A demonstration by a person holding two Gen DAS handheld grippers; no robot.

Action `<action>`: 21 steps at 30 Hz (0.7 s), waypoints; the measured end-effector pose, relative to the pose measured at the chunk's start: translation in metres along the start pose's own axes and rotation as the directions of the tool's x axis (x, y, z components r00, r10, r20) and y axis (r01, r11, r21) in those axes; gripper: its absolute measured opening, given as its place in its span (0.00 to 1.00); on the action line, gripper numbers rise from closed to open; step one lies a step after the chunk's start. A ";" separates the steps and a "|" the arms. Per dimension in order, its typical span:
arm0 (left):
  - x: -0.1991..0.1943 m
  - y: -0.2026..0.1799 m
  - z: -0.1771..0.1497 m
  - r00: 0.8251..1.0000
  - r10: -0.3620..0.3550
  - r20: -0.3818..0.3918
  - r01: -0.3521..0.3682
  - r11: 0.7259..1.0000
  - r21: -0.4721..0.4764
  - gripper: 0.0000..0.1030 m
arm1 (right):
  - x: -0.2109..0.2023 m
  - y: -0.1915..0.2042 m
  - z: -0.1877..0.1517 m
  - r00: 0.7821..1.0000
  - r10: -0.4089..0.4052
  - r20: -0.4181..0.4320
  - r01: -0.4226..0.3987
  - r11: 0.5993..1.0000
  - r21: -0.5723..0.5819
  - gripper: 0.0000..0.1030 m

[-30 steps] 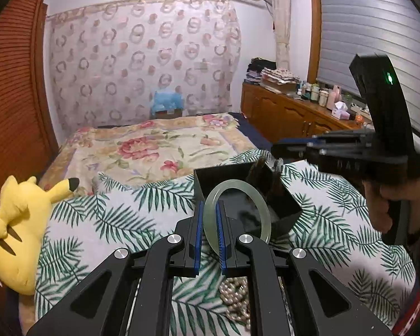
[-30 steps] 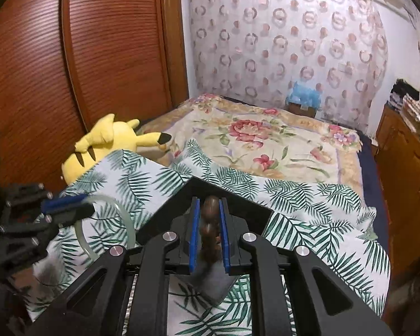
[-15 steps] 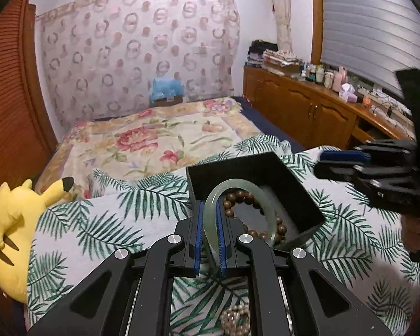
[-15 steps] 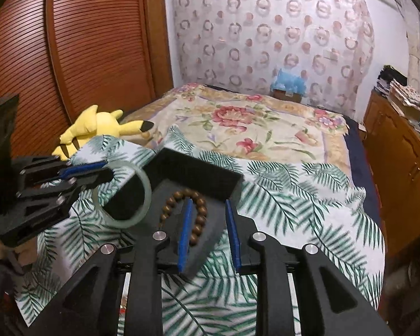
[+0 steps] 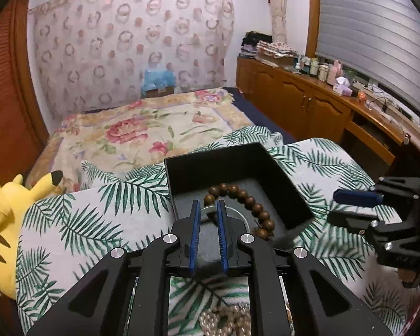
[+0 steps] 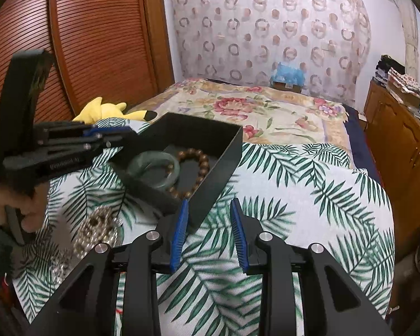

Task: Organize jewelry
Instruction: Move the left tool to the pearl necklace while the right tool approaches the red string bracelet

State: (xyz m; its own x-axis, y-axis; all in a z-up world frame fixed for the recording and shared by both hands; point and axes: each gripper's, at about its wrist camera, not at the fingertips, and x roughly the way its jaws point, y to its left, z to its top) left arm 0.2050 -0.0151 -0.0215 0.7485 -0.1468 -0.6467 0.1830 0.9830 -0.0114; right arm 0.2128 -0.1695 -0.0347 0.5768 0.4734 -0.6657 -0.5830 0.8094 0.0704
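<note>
A black open box (image 5: 226,156) (image 6: 226,151) sits on the palm-leaf cloth. Inside lie a brown wooden bead bracelet (image 5: 254,204) (image 6: 201,165) and a pale green jade bangle (image 6: 154,168) (image 5: 238,214), flat on the box floor. My left gripper (image 5: 208,210) is open at the box's near edge, its fingers either side of the bangle and not holding it. It shows in the right wrist view at the left (image 6: 106,137). My right gripper (image 6: 208,207) is open and empty, just outside the box's near corner. It also shows in the left wrist view (image 5: 350,198).
A pile of pearl-like beads (image 6: 98,229) (image 5: 224,319) lies on the cloth near the box. A yellow plush toy (image 5: 2,224) (image 6: 109,110) rests at the left. The flowered bed (image 5: 142,134) lies beyond. Wooden cabinets (image 5: 308,106) stand at the right.
The left gripper lowered the jade bangle into the box and opened, leaving it flat beside the beads. The right gripper, which had let go of the bead bracelet earlier, drew back and opened wider.
</note>
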 end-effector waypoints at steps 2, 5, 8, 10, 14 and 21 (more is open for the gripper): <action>-0.013 -0.002 -0.003 1.000 0.004 0.017 -0.004 1.000 0.012 0.09 | -0.003 0.008 -0.007 1.000 0.008 0.000 -0.008 1.000 -0.009 0.32; -0.032 -0.002 -0.012 1.000 -0.010 0.028 0.009 1.000 0.011 0.11 | -0.008 0.016 -0.015 1.000 0.017 -0.005 -0.017 1.000 -0.020 0.33; -0.045 0.001 -0.025 0.999 -0.020 0.030 0.020 1.000 0.006 0.12 | -0.010 0.026 -0.027 0.999 0.043 -0.021 -0.043 0.999 -0.024 0.32; -0.053 0.001 -0.037 0.999 -0.025 0.027 0.025 1.000 0.005 0.13 | -0.009 0.033 -0.035 0.998 0.052 -0.038 -0.053 0.998 -0.034 0.32; -0.062 0.004 -0.061 0.999 -0.040 0.012 0.040 0.999 -0.023 0.13 | -0.007 0.048 -0.054 0.995 0.056 -0.077 -0.061 0.997 -0.056 0.32; -0.072 0.007 -0.091 0.998 -0.068 -0.010 0.067 0.996 -0.066 0.21 | 0.000 0.058 -0.069 0.990 0.059 -0.124 -0.069 0.994 -0.080 0.23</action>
State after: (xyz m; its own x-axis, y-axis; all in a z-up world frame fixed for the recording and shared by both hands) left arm 0.0936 0.0119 -0.0445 0.7280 -0.2122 -0.6519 0.1903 0.9761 -0.1052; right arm 0.1390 -0.1464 -0.0818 0.4658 0.4737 -0.7474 -0.6654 0.7443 0.0571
